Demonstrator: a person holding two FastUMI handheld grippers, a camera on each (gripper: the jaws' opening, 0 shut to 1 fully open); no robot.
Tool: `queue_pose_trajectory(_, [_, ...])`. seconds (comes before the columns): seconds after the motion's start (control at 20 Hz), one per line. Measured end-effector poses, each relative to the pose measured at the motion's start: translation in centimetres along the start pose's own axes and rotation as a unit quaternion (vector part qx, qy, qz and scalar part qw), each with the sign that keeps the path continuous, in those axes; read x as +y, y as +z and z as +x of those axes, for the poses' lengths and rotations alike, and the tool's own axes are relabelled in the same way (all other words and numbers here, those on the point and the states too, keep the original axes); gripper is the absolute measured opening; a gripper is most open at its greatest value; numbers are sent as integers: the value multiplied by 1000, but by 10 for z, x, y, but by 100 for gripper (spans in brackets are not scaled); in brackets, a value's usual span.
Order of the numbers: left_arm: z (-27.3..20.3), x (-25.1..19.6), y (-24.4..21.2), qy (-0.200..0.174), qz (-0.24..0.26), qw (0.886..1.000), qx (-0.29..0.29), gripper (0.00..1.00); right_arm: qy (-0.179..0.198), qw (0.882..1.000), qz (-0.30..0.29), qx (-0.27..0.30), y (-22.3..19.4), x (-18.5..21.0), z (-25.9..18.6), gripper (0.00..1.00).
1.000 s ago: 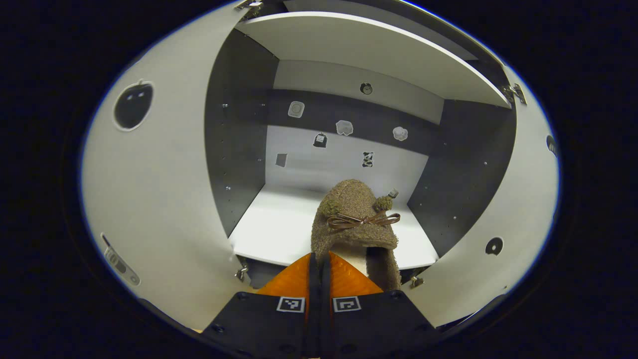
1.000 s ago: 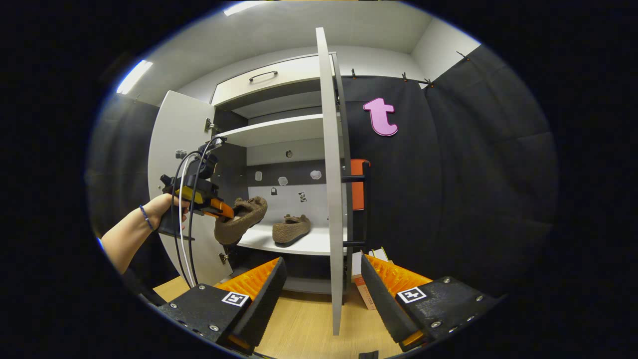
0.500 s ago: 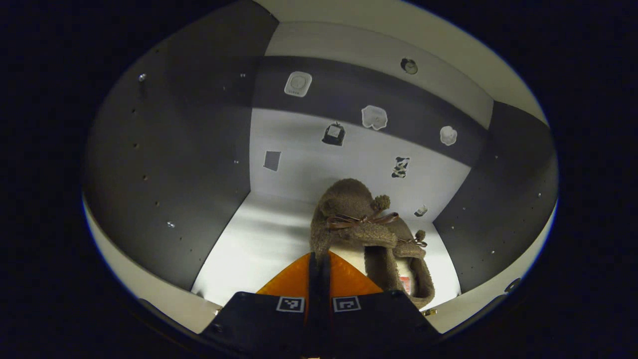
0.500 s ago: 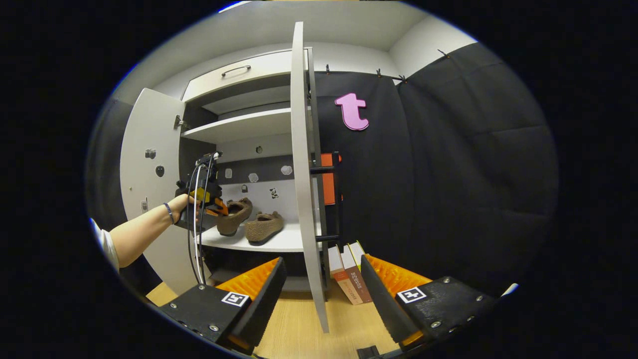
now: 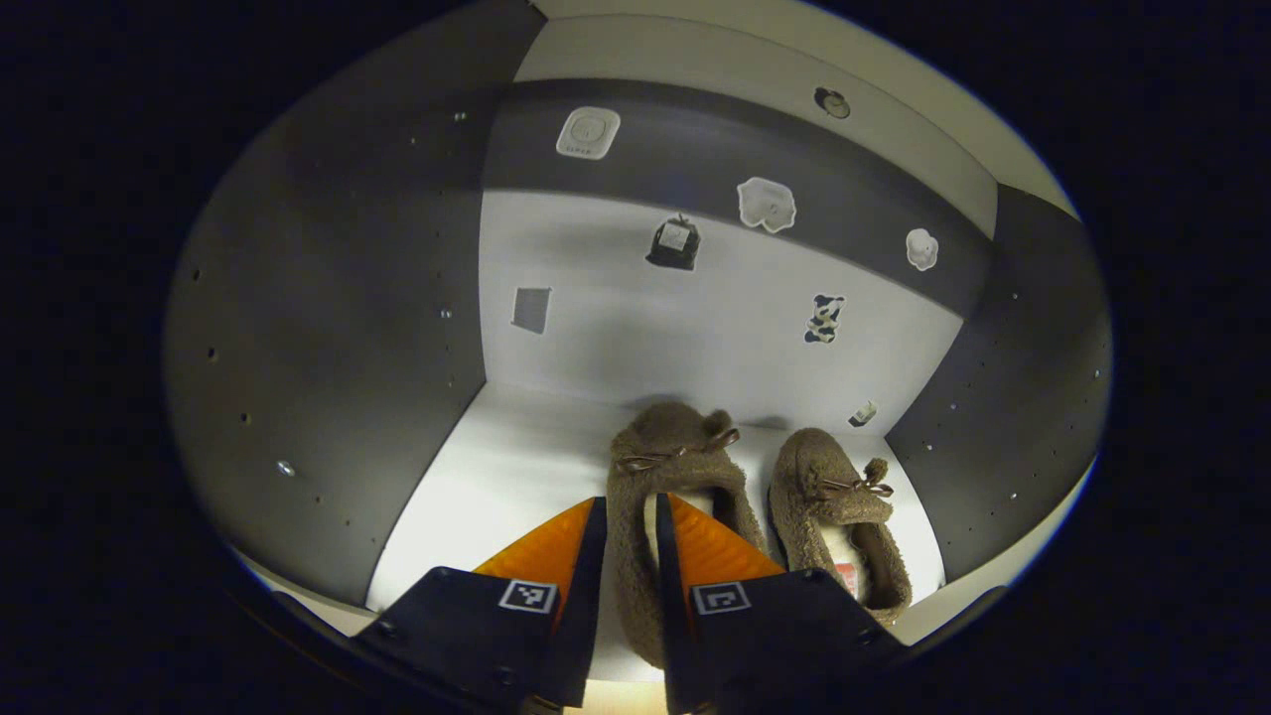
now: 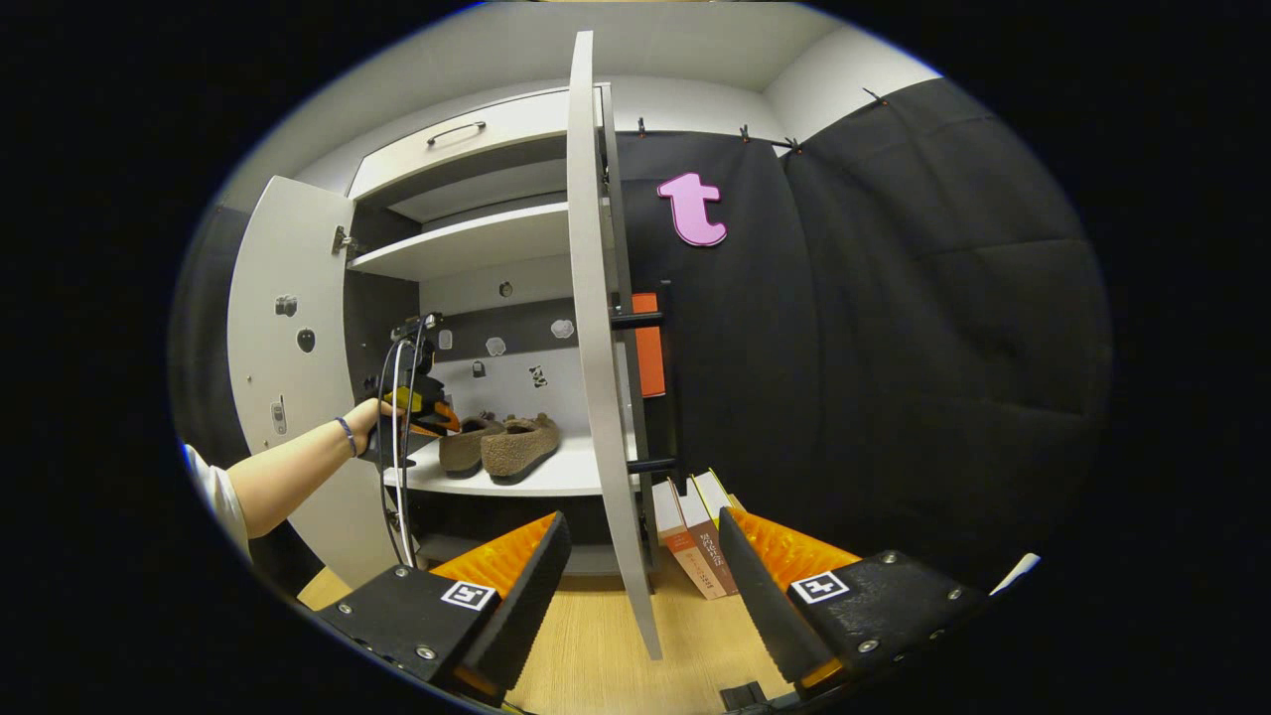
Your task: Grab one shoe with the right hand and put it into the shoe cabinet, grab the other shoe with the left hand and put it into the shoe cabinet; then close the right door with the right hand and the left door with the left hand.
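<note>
Shelf (image 5: 516,467): both shoes down, side by side.
Left gripper (image 5: 628,526): fingers parted, straddling left shoe's (image 5: 663,477) rim.
Right gripper (image 6: 635,556): spread, empty.
Next: withdraw, then swing right door (image 6: 596,328) shut.

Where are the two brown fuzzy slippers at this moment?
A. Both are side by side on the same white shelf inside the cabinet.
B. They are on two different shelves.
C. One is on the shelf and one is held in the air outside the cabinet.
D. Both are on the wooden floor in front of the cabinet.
A: the two brown fuzzy slippers lie side by side on the white cabinet shelf, the left gripper straddling the side wall of one.
</note>
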State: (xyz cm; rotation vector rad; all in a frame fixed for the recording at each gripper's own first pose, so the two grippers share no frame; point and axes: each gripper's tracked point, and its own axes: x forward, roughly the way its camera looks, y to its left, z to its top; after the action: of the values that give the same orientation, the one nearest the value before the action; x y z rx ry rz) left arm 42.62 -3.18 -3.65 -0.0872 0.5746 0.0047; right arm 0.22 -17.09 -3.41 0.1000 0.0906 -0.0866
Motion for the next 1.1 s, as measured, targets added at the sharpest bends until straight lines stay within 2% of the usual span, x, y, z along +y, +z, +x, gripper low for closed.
queue_pose_trajectory(0.1, [-20,-10,14,-14,8,1000,-27,53,2,1000,1,0,2,-2,1,92])
queue_pose_trajectory(0.15, [-31,-13,22,-17,12,999,-42,57,3,1000,0,0,2,-3,1,89])
queue_pose_trajectory(0.2, [-46,-19,27,-24,14,998,-55,58,4,1000,-2,-1,3,-4,2,92])
queue_pose_trajectory(0.25, [-59,-21,33,-25,17,997,-71,70,5,1000,-4,-1,4,-6,2,92])
queue_pose_trajectory(0.3, [-72,-25,37,-29,18,996,-86,78,6,1000,-6,-1,5,-8,1,92])
queue_pose_trajectory(0.4, [-98,-32,42,-40,10,993,-109,80,7,1000,-8,-1,5,-12,0,92])
queue_pose_trajectory(0.55, [-141,-35,44,-48,4,989,-139,92,2,1000,-16,-5,7,-24,-1,92])
queue_pose_trajectory(0.65, [-166,-36,41,-48,7,986,-158,94,-13,999,-30,-14,9,-40,-1,92])
queue_pose_trajectory(0.7, [-178,-35,36,-48,8,985,-164,99,-17,999,-35,-15,10,-44,1,92])
queue_pose_trajectory(0.8, [-203,-33,28,-44,11,983,-179,94,-20,999,-39,-13,8,-56,1,93])
queue_pose_trajectory(0.9, [-228,-29,17,-35,13,980,-194,97,-17,999,-42,-12,6,-64,4,88])
queue_pose_trajectory(0.95, [-240,-27,11,-31,16,979,-200,99,-16,999,-43,-11,4,-67,8,90])
queue_pose_trajectory(1.0, [-254,-23,3,-23,20,978,-206,97,-12,999,-45,-9,0,-68,12,92])
queue_pose_trajectory(1.05, [-270,-19,-2,-14,25,976,-215,100,-7,999,-46,-10,-3,-69,14,92])
queue_pose_trajectory(1.1, [-284,-14,-8,-6,28,973,-228,97,1,999,-46,-11,-4,-68,15,92])
